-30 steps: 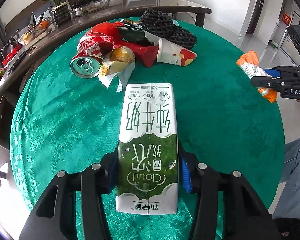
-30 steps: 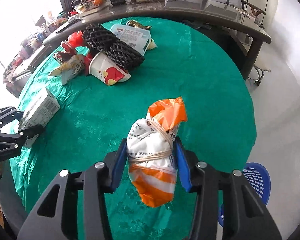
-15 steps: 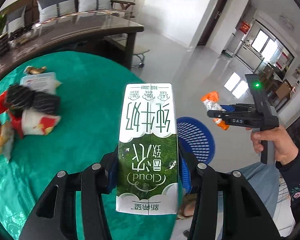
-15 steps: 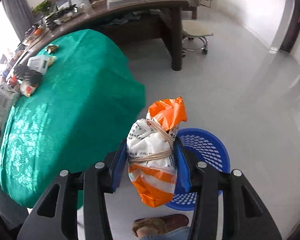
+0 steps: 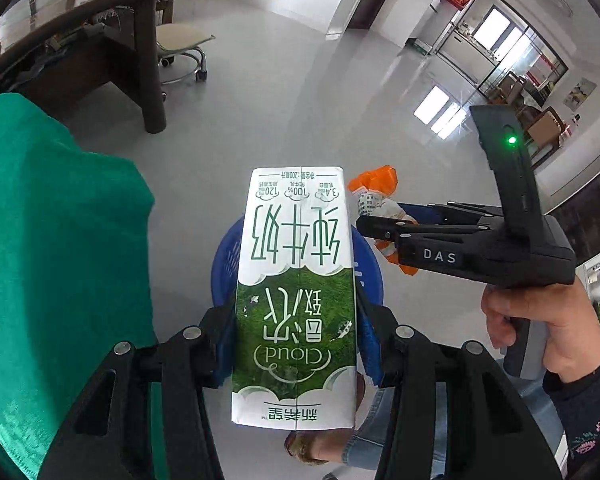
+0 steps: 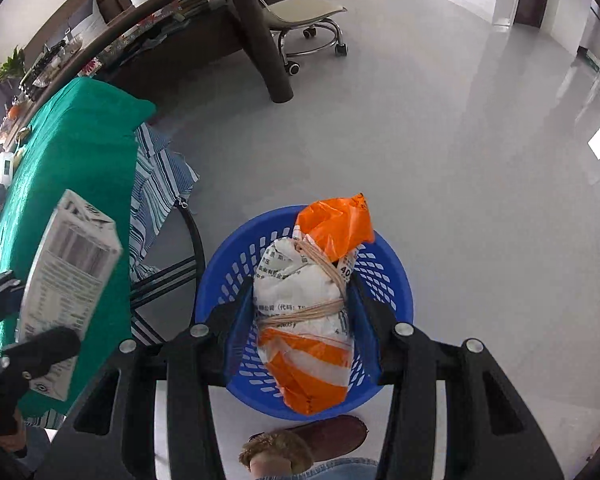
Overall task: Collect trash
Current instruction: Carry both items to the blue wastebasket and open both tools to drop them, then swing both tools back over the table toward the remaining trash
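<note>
My left gripper [image 5: 296, 344] is shut on a green and white milk carton [image 5: 296, 292], held in the air over a blue plastic basket [image 5: 224, 256] on the floor. My right gripper [image 6: 304, 332] is shut on an orange and white bag bundle [image 6: 312, 308] tied with string, held directly above the blue basket [image 6: 388, 276]. The right gripper with the bundle [image 5: 374, 200] also shows in the left wrist view, to the right of the carton. The carton [image 6: 68, 276] shows at the left of the right wrist view.
The round table with its green cloth [image 5: 60, 232] stands to the left, its edge near the basket. A dark wooden desk [image 6: 236, 12] and a wheeled stool [image 6: 308, 16] stand further off on the grey floor. A slippered foot [image 6: 304, 440] is beside the basket.
Both grippers have swung away from the table and out over the floor. The bundle and the carton are now above the blue basket, and both are still held.
</note>
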The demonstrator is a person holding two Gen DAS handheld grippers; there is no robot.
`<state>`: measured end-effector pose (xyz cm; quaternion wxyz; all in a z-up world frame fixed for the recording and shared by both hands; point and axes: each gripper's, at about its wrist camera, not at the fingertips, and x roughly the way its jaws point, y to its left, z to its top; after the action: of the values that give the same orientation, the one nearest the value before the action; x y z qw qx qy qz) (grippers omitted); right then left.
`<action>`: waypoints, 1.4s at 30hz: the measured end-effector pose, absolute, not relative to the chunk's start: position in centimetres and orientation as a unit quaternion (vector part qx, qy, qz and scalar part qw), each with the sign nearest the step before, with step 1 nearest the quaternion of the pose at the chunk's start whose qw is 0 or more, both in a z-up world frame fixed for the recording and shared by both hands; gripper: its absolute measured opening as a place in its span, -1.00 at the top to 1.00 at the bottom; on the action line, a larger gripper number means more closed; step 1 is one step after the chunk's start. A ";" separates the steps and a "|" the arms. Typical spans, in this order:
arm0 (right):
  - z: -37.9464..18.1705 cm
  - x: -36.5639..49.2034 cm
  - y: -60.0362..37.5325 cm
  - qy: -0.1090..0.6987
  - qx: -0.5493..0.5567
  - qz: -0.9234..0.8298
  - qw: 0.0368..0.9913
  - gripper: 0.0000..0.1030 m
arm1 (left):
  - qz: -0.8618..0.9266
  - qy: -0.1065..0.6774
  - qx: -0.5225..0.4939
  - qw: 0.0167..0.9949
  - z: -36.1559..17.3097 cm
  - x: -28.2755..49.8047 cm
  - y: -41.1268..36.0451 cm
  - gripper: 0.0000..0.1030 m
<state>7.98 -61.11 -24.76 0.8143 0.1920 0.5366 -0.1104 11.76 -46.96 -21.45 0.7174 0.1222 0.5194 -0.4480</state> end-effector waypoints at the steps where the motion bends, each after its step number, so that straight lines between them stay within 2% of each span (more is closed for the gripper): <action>1: -24.9 7.8 -61.5 0.536 0.195 -0.110 0.814 0.12 | -0.448 0.522 0.124 0.715 -22.1 11.7 -47.7 0.04; 5: -25.6 7.5 -62.4 0.536 0.206 -0.110 0.812 0.09 | -0.452 0.522 0.129 0.711 -24.0 12.2 -49.8 0.00; 6: -25.8 7.5 -62.6 0.535 0.211 -0.111 0.810 -0.12 | -0.454 0.518 0.129 0.713 -24.3 12.4 -50.3 -0.13; 7: -25.9 7.3 -63.0 0.533 0.217 -0.112 0.810 -0.25 | -0.451 0.511 0.128 0.720 -24.4 12.6 -50.6 -0.54; 8: -25.9 7.2 -63.2 0.528 0.224 -0.112 0.811 -0.36 | -0.444 0.498 0.126 0.734 -24.2 12.6 -50.6 -0.81; 11: -24.9 7.0 -63.3 0.509 0.223 -0.112 0.824 -0.36 | -0.440 0.459 0.116 0.763 -23.3 12.4 -49.7 -0.90; 14: -23.8 6.8 -63.3 0.487 0.215 -0.118 0.838 -0.43 | -0.437 0.418 0.111 0.788 -21.5 11.9 -48.4 -0.90; 18: -20.6 6.6 -62.0 0.423 0.186 -0.123 0.878 -0.75 | -0.423 0.386 0.112 0.812 -18.6 10.2 -45.4 -0.90; 20: -18.7 6.4 -60.6 0.384 0.160 -0.128 0.901 -0.84 | -0.412 0.398 0.125 0.810 -17.8 9.6 -44.1 -0.90; 29: -12.3 7.8 -50.8 0.293 0.066 -0.087 0.950 -0.91 | -0.360 0.368 0.092 0.852 -13.7 7.9 -29.8 -0.90; 34: -11.4 10.3 -41.6 0.297 0.038 -0.022 0.954 -0.91 | -0.291 0.371 0.087 0.877 -12.9 9.4 -19.9 -0.90; 42: -13.9 14.6 -25.0 0.372 -0.041 0.118 0.920 -0.91 | -0.173 0.421 0.050 0.889 -14.6 13.8 -4.4 -0.90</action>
<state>14.63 -25.04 -13.88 0.9196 -0.0406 0.3725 0.1184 13.83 -4.39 -14.57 0.8890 0.0502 0.4209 -0.1731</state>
